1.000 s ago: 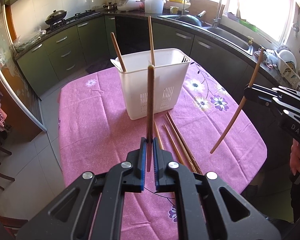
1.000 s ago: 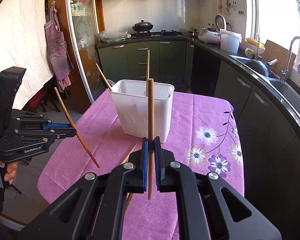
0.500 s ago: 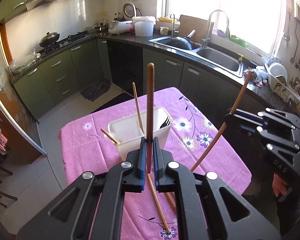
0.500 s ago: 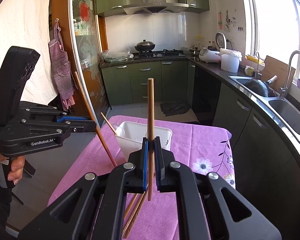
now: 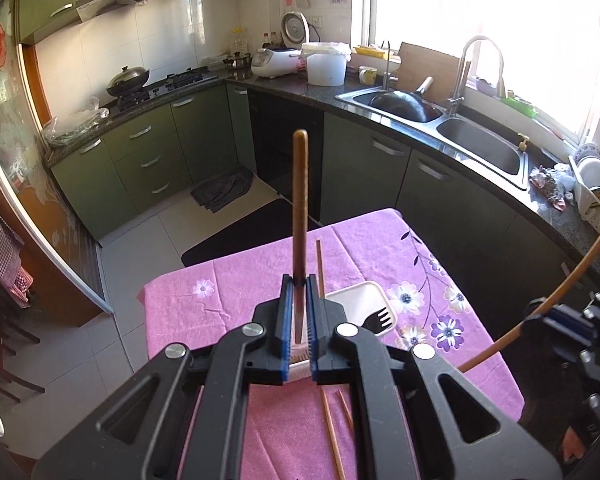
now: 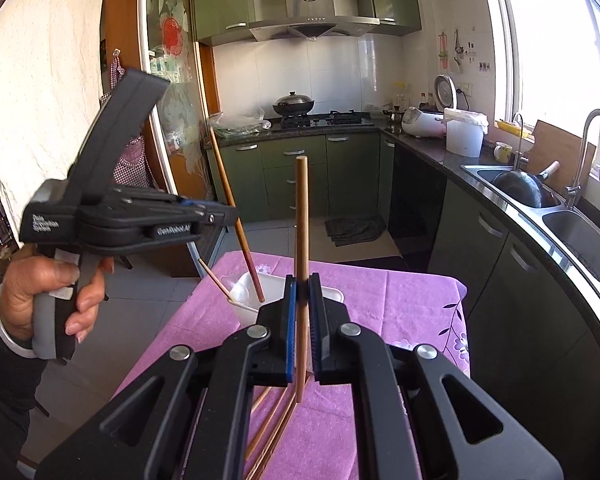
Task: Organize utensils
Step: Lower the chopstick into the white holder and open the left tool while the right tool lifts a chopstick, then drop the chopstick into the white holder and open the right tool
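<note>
Chopstick (image 5: 300, 208) upright between left gripper (image 5: 299, 320) pads, seemingly over holder (image 5: 364, 296).

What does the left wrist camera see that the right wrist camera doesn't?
Only the left wrist view shows the black plastic fork in the white plastic utensil holder and the white dish rack past the sink.

Only the right wrist view shows the person's hand gripping the left gripper, and a pale curtain.

Both show each gripper shut on a brown wooden chopstick, loose wooden chopsticks lying on the pink flowered tablecloth, the right gripper, and the green kitchen cabinets.
</note>
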